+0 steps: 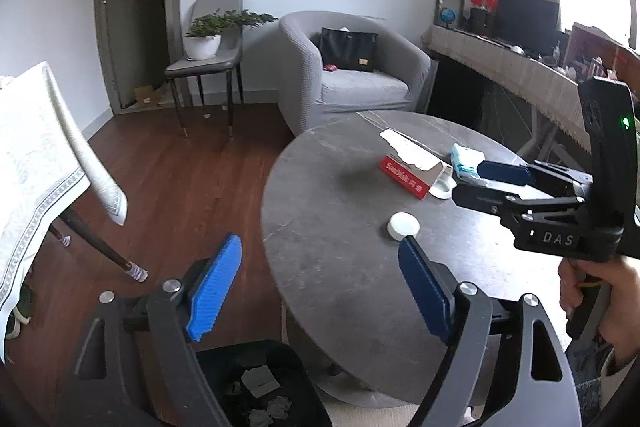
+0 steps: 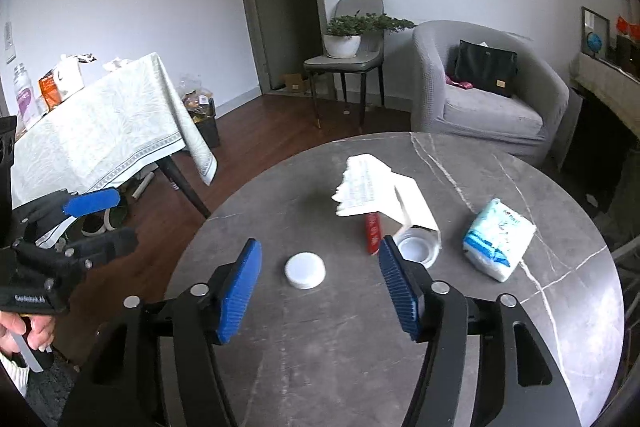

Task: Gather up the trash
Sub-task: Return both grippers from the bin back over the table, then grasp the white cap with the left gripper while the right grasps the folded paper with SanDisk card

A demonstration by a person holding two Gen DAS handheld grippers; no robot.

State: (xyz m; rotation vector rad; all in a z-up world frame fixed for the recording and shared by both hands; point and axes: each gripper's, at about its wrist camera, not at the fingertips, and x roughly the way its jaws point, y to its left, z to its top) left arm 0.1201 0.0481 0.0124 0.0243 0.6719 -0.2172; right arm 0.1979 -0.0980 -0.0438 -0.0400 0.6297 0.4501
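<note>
A round grey table (image 2: pixel 400 347) holds a white lid (image 2: pixel 305 270), a torn red and white box (image 2: pixel 384 203), a clear plastic cup (image 2: pixel 416 249) lying at the box's open end, and a tissue pack (image 2: pixel 498 239). My right gripper (image 2: pixel 318 289) is open and empty, just above the table with the lid between its fingers' line. My left gripper (image 1: pixel 320 287) is open and empty at the table's left edge, above a black trash bin (image 1: pixel 256 383) with crumpled paper inside. The lid (image 1: pixel 403 225), box (image 1: pixel 412 171) and right gripper (image 1: pixel 472 183) show in the left wrist view.
A grey armchair (image 2: pixel 488 95) with a black bag stands behind the table. A chair with a potted plant (image 2: pixel 348 35) is by the door. A cloth-covered table (image 2: pixel 100 131) with bottles stands at the left. Wooden floor lies between them.
</note>
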